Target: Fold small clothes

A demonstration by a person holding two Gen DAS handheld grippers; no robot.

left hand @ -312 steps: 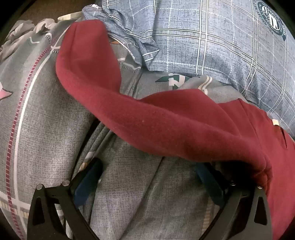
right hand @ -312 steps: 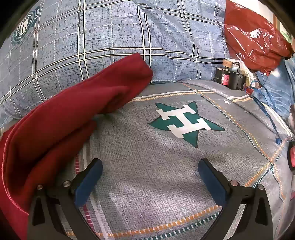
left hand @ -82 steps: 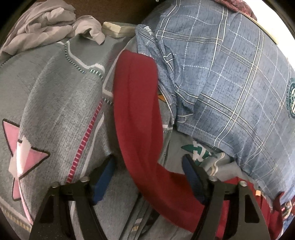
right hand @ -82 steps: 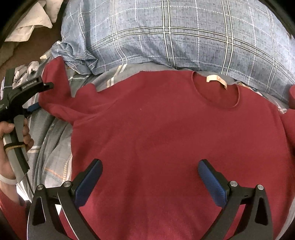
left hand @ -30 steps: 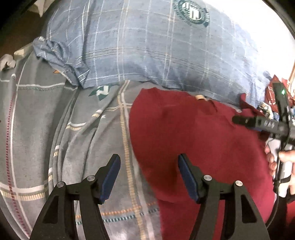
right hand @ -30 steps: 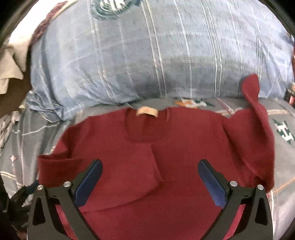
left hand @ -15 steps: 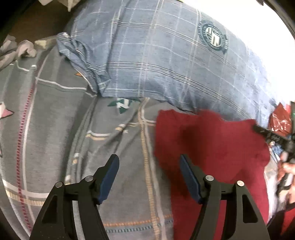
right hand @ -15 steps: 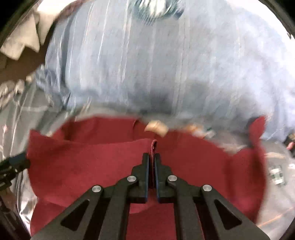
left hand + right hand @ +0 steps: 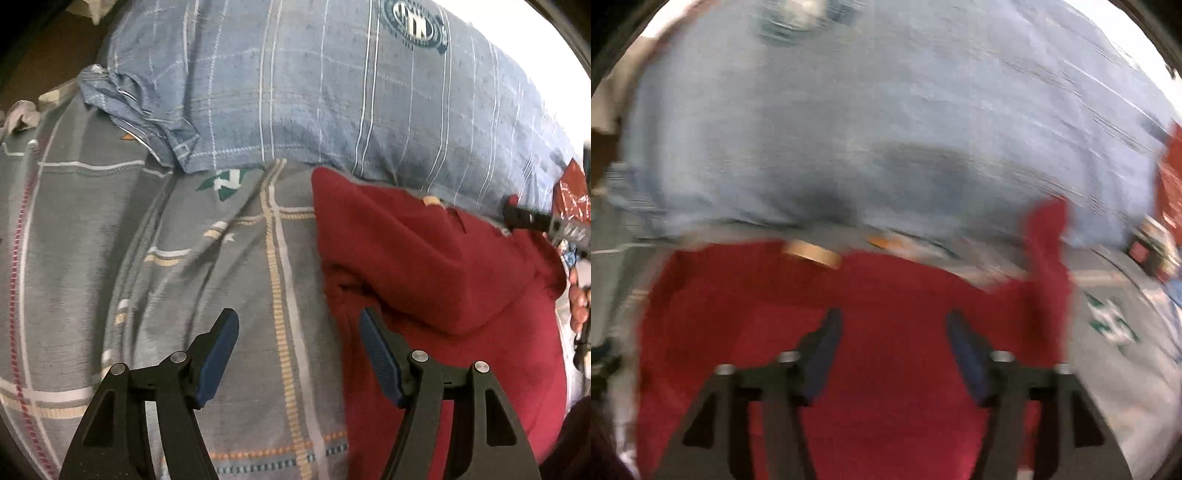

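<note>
Red sweater: left sleeve folded in. Right gripper fingers spread, apparently empty; left gripper spread. Next: pinch upright right sleeve near cuff, lay across chest.

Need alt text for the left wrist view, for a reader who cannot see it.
The open left gripper hovers over a grey patterned bedsheet at the left edge of a partly folded red sweater. A blue plaid pillow lies behind, and the right gripper shows at the far right edge.

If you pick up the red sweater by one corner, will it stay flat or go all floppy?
Probably floppy: the red sweater already lies creased and folded over itself. It likely drapes, since one sleeve sticks up crooked. Probably not slippery; it looks fuzzy.
</note>
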